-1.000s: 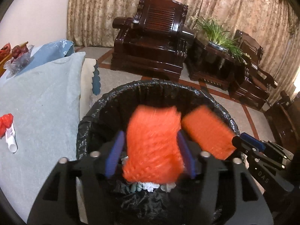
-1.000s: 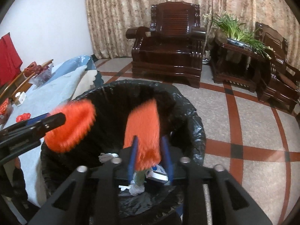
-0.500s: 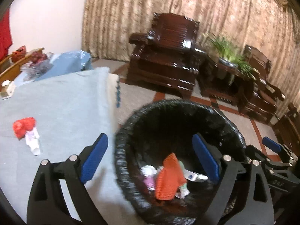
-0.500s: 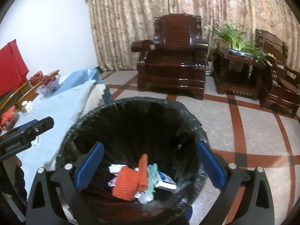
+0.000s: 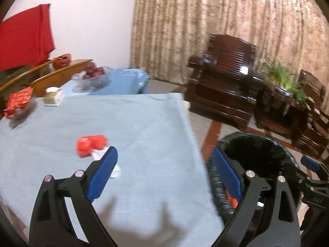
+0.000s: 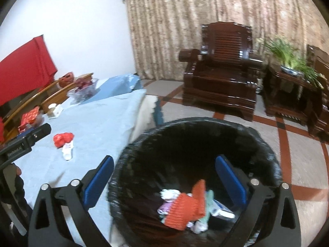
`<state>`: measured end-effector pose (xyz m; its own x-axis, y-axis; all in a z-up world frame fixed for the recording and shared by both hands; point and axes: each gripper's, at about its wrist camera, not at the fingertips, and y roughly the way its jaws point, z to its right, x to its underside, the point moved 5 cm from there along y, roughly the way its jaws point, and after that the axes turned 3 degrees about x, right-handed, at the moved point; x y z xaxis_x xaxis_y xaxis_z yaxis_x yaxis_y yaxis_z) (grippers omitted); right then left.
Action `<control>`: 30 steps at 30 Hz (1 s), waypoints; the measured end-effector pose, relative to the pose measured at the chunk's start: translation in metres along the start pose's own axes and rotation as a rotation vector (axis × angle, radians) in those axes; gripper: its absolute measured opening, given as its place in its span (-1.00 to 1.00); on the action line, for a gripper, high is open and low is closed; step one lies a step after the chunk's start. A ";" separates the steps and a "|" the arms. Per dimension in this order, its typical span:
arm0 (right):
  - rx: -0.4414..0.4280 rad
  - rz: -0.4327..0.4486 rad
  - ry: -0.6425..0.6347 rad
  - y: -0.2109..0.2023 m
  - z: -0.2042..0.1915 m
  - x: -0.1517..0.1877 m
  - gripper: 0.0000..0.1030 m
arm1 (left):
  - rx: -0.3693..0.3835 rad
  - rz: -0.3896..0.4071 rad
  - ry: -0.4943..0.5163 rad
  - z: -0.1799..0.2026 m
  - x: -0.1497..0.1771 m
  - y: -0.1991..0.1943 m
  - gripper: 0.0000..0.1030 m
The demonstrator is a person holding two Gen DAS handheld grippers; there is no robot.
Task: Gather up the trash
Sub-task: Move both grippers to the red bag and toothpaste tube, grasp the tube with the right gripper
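A black-lined trash bin [image 6: 265,154] stands on the floor beside the table; it also shows in the left wrist view [image 5: 287,156]. Orange net pieces [image 6: 185,207] lie inside it on other litter. A red crumpled wrapper [image 5: 90,145] and white paper [image 5: 115,169] lie on the light blue tablecloth [image 5: 144,123]; both show in the right wrist view, the wrapper [image 6: 62,139] and the paper [image 6: 67,151]. My left gripper [image 5: 164,177] is open and empty above the table's right edge. My right gripper [image 6: 164,183] is open and empty above the bin.
At the table's far left stand a red packet [image 5: 18,100], a small white box [image 5: 52,97] and a bowl of fruit [image 5: 92,76]. Dark wooden armchairs [image 5: 224,86] and a plant stand [image 5: 285,94] are across the tiled floor, before a curtain.
Both grippers opened and dropped their orange net pieces into the bin. The left gripper then swung left over the table; the right one shifted slightly left above the bin.
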<state>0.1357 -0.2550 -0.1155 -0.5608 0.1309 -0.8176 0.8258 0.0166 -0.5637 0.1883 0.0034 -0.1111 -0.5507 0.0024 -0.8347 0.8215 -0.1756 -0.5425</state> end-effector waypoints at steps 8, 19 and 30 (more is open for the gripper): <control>-0.082 0.004 -0.068 0.021 -0.063 -0.007 0.88 | -0.133 0.014 -0.060 -0.082 0.000 -0.015 0.76; -0.201 -0.026 -0.148 0.069 -0.166 -0.006 0.88 | -0.234 0.001 -0.125 -0.170 0.016 -0.008 0.76; -0.296 -0.086 -0.258 0.119 -0.253 0.014 0.82 | -0.252 -0.042 -0.168 -0.225 0.035 0.018 0.76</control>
<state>0.2415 -0.0001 -0.1641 -0.5945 -0.1359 -0.7925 0.7354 0.3067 -0.6042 0.2170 0.2217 -0.1709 -0.5848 -0.1621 -0.7948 0.7965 0.0707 -0.6004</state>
